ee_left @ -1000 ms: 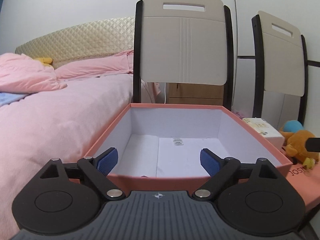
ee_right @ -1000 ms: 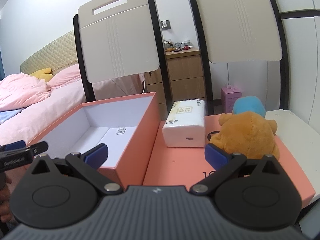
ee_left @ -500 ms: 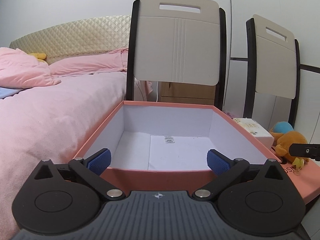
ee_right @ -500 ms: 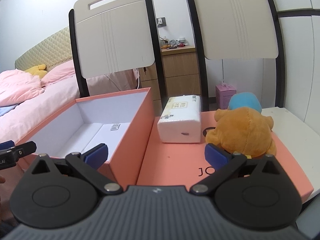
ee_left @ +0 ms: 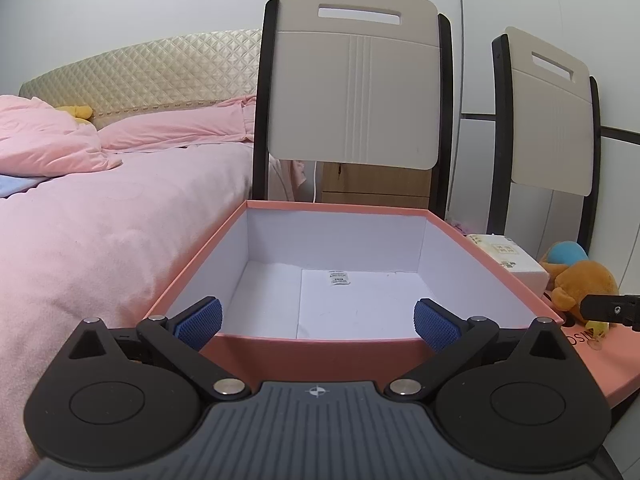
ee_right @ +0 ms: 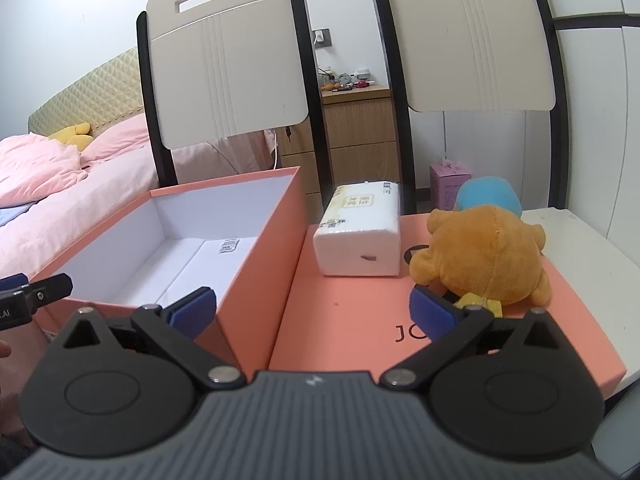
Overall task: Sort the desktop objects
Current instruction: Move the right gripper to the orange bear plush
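Left wrist view first: left hand-held gripper (ee_left: 316,322) spread wide over the near rim of the open salmon box (ee_left: 320,350), nothing between the blue pads (ee_left: 199,321); jaws just opened further, presumably to stand ready for a first item. Box interior bare apart from a small white packet (ee_left: 336,278) on the floor, so sorting judged not yet begun. Tissue pack (ee_left: 506,258) and orange plush toy (ee_left: 580,282) waiting to the right of the box, well apart from this gripper. Pink bed (ee_left: 92,232) alongside on the left; chair back (ee_left: 354,80) behind.

Right wrist view next: right hand-held gripper (ee_right: 312,306) likewise open and empty, aimed between box wall (ee_right: 260,264) and plush toy (ee_right: 484,258). Toy and tissue pack (ee_right: 360,232) resting on the flat salmon lid (ee_right: 344,320), itself on the white counter (ee_right: 592,248); toy just beyond the right pad (ee_right: 430,308), possibly touching it, though the overlap hides any gap. Blue plush (ee_right: 488,198) behind the orange one, a likely later pick.
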`<control>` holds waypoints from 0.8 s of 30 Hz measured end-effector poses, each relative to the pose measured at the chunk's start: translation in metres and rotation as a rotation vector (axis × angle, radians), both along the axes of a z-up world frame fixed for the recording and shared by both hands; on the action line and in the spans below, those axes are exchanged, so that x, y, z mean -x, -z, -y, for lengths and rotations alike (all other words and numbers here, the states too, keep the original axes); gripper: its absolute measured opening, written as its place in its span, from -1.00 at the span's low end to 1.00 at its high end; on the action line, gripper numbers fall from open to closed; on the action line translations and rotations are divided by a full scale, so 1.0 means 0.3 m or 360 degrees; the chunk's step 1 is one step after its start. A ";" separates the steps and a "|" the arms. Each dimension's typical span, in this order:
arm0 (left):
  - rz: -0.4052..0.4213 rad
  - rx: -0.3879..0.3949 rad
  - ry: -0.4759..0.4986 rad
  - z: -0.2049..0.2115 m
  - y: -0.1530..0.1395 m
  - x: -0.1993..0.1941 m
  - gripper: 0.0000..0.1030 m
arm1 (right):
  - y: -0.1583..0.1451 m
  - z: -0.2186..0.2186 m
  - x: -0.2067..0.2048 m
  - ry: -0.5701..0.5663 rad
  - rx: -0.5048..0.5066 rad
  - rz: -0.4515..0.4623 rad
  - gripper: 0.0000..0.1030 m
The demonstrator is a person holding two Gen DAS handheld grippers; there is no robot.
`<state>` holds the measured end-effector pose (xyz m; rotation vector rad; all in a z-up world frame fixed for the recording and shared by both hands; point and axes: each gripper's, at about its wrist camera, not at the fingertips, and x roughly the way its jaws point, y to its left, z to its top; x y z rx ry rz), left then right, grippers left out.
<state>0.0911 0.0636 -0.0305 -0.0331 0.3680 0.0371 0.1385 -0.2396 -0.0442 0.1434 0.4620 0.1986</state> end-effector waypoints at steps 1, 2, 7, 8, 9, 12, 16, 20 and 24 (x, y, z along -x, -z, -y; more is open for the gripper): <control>0.0000 0.0001 0.0000 -0.001 0.000 0.000 1.00 | 0.000 0.000 0.001 0.0003 0.0002 0.0003 1.00; 0.0000 0.0003 0.0001 -0.002 0.000 0.000 1.00 | 0.000 0.000 0.002 0.0007 0.0003 0.0007 1.00; 0.0006 0.0016 0.0004 -0.007 -0.003 0.003 1.00 | -0.002 0.005 -0.005 0.0025 0.0008 0.0011 1.00; 0.0008 0.0018 0.0004 -0.008 -0.004 0.004 1.00 | -0.004 0.009 -0.010 0.0029 0.0005 0.0004 1.00; 0.0010 0.0019 0.0003 -0.007 -0.004 0.005 1.00 | -0.006 0.013 -0.016 0.0033 0.0002 -0.0003 1.00; 0.0012 0.0027 0.0008 -0.011 -0.006 0.006 1.00 | -0.020 0.035 -0.031 0.0058 -0.0012 -0.0017 1.00; 0.0014 0.0032 0.0013 -0.012 -0.007 0.008 1.00 | -0.054 0.066 -0.057 0.0100 0.0024 0.0010 1.00; 0.0016 0.0031 0.0019 -0.009 -0.007 0.010 1.00 | -0.090 0.108 -0.109 0.0160 0.0051 0.0066 1.00; 0.0015 0.0025 0.0021 -0.005 -0.007 0.010 1.00 | -0.099 0.173 -0.188 0.0238 0.0048 0.0081 1.00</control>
